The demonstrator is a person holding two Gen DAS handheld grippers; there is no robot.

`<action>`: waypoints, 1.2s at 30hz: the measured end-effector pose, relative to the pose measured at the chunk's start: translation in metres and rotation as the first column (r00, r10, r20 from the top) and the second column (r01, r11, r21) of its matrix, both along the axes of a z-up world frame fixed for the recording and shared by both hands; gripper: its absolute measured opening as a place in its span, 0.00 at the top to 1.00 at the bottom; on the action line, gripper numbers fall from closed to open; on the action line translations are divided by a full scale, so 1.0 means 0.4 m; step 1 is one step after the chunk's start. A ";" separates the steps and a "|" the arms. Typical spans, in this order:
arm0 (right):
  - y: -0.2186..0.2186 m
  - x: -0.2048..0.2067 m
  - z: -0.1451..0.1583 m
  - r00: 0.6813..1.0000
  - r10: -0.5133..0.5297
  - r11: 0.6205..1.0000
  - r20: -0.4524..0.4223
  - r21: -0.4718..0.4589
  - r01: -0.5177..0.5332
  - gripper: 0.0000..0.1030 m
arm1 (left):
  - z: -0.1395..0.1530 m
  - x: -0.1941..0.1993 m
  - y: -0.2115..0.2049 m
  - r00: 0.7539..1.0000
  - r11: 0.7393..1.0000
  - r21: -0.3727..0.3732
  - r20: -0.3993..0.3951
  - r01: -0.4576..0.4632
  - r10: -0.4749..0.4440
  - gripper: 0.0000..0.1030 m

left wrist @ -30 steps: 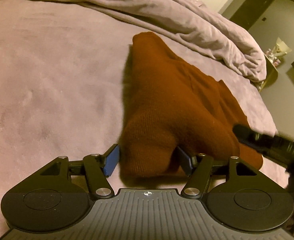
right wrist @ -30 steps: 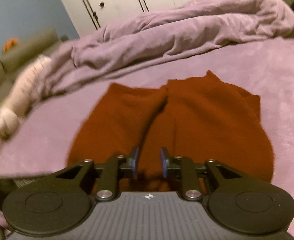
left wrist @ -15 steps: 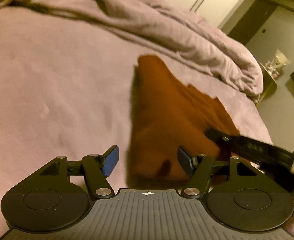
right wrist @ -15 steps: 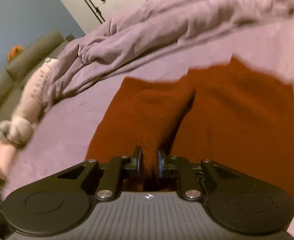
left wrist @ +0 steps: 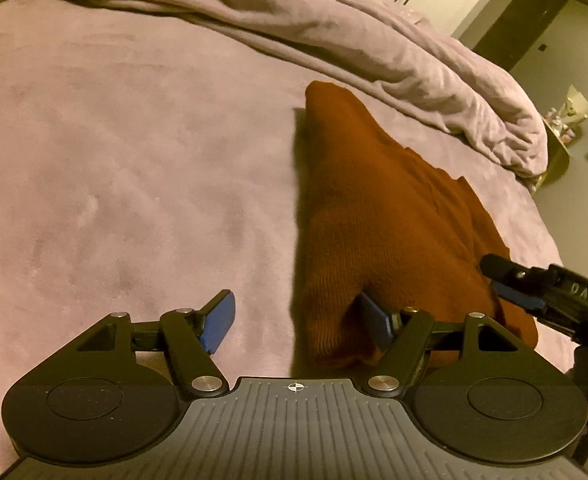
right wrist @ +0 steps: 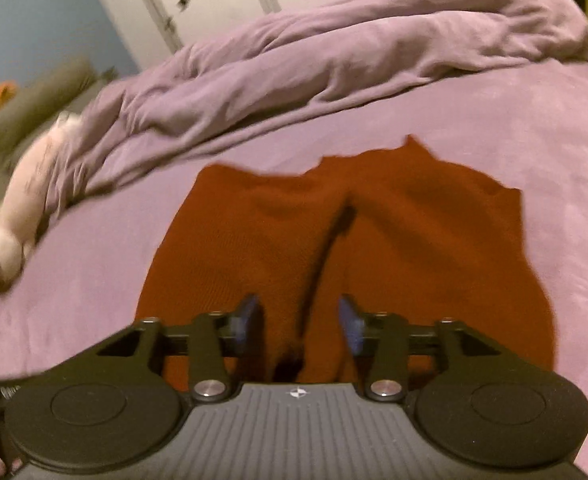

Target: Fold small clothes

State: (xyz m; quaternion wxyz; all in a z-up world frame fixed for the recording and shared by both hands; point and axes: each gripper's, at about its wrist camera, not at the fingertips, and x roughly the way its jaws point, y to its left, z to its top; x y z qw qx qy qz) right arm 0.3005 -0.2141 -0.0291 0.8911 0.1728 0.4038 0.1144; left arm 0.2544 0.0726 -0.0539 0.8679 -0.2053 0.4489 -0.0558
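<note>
Garment: one rust-brown knit piece (left wrist: 378, 216), ribbed weave, folded into a rough wedge; lying flat on the bed, near its front edge.
Crease: one dark fold line down the middle of the knit, plain in the right wrist view.
Bed: one mauve suede-like cover (left wrist: 133, 160), smooth and bare around the knit.
Duvet: one crumpled lilac heap (right wrist: 334, 60) along the far side, well apart from the knit.
Plush toy: one pale shape (right wrist: 17, 200) at the bed's left edge, blurred.
Left tongs (left wrist: 300, 326): released, spread wide, just opening further; right blade under the knit's near corner, left blade over bare cover.
Right tongs (right wrist: 300, 322): released, just opening; blue blades apart, either side of the crease, not pressing the knit.
</note>
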 end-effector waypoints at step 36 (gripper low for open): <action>0.072 0.057 0.110 0.977 0.125 0.974 0.172 -0.207 -0.088 0.88 | 0.000 -0.050 -0.120 0.996 0.965 0.247 -0.048 0.083 -0.074 0.23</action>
